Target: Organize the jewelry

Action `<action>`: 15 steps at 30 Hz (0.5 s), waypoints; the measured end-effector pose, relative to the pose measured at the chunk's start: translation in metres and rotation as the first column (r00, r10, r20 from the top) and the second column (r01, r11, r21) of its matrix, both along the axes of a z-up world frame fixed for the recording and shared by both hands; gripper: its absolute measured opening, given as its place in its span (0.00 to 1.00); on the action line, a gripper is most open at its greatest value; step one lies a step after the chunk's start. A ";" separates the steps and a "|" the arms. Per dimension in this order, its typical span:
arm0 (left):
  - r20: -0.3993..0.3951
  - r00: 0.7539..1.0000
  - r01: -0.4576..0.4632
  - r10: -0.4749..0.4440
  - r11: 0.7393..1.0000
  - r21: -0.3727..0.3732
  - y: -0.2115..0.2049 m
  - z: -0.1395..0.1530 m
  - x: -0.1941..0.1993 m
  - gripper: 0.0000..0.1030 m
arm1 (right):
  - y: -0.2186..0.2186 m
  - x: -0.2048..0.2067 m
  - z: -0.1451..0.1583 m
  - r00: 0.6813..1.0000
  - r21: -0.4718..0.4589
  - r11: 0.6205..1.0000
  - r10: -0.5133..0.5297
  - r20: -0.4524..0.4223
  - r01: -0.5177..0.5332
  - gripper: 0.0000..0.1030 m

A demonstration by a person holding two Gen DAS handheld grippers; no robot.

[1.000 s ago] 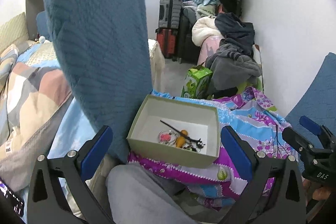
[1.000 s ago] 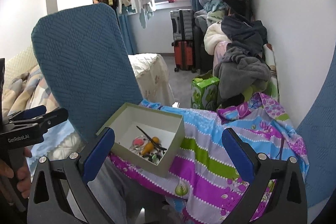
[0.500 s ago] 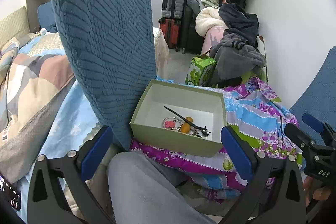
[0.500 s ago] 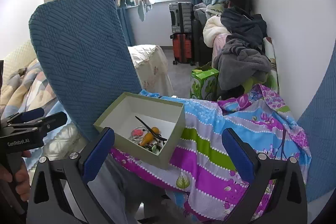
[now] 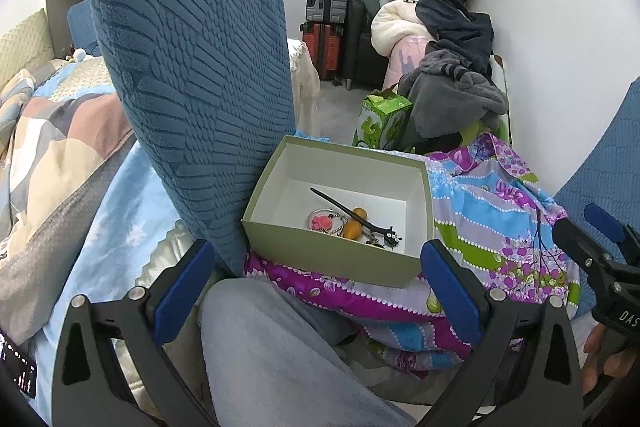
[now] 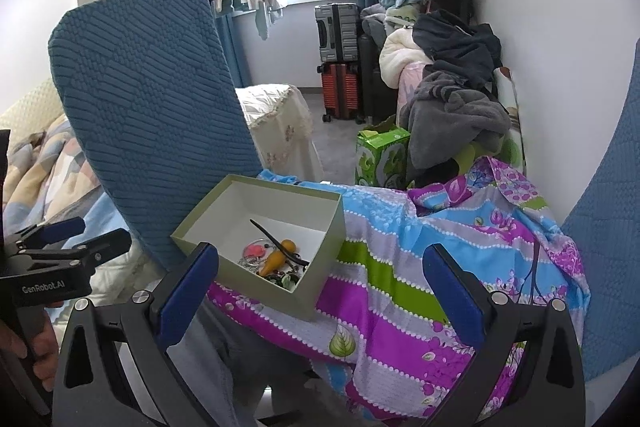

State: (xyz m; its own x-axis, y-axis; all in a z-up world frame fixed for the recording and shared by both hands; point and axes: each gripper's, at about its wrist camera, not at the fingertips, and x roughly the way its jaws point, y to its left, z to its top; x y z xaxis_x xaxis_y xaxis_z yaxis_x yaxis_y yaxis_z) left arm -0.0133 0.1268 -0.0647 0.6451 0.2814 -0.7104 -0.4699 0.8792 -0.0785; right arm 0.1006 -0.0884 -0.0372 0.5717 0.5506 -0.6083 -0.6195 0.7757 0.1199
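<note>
**Both grippers wide over the jewelry box**

While the open box (image 5: 332,259) sits on the striped floral cloth (image 6: 400,291), at the cloth's left edge against the blue quilted cushion (image 5: 192,59), we hold both grippers back from it and empty. Our left gripper (image 5: 316,279) has its blue pads spread wide with nothing between them, framing the box's near wall; our right gripper (image 6: 320,283) is just as released, its left pad overlapping the box's near corner in the right wrist view.

Inside, the jewelry lies heaped toward the near right corner of the box's floor: a black hair stick (image 5: 352,213) slanting across a pink round charm (image 5: 320,223) on a bead chain, an orange drop-shaped bead (image 5: 352,227), and some small dark and green pieces (image 6: 286,277) (too tangled for us to name).

We judge this scene fits two stages alike: pieces gathered into the box and the sorting done, or a jumble waiting to be laid out. No jewelry shows on the cloth outside the box, so we cannot settle which. Any reach into the box would call for a narrowed grip and a steep approach past its walls, since the pieces overlap and the chain could drag its neighbours.
</note>
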 end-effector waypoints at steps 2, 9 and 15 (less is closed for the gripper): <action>-0.001 1.000 0.000 0.000 1.000 -0.002 0.000 0.000 0.000 0.99 | 0.000 0.000 0.000 1.000 -0.002 1.000 0.000 0.000 0.000 1.00; -0.013 1.000 0.005 -0.005 1.000 0.003 -0.002 -0.003 0.002 0.99 | -0.003 0.001 -0.002 1.000 -0.003 1.000 -0.005 -0.009 0.005 1.00; -0.021 1.000 0.005 -0.005 1.000 -0.001 -0.002 -0.005 0.004 0.99 | -0.003 0.000 -0.004 1.000 -0.004 1.000 -0.005 -0.011 0.005 1.00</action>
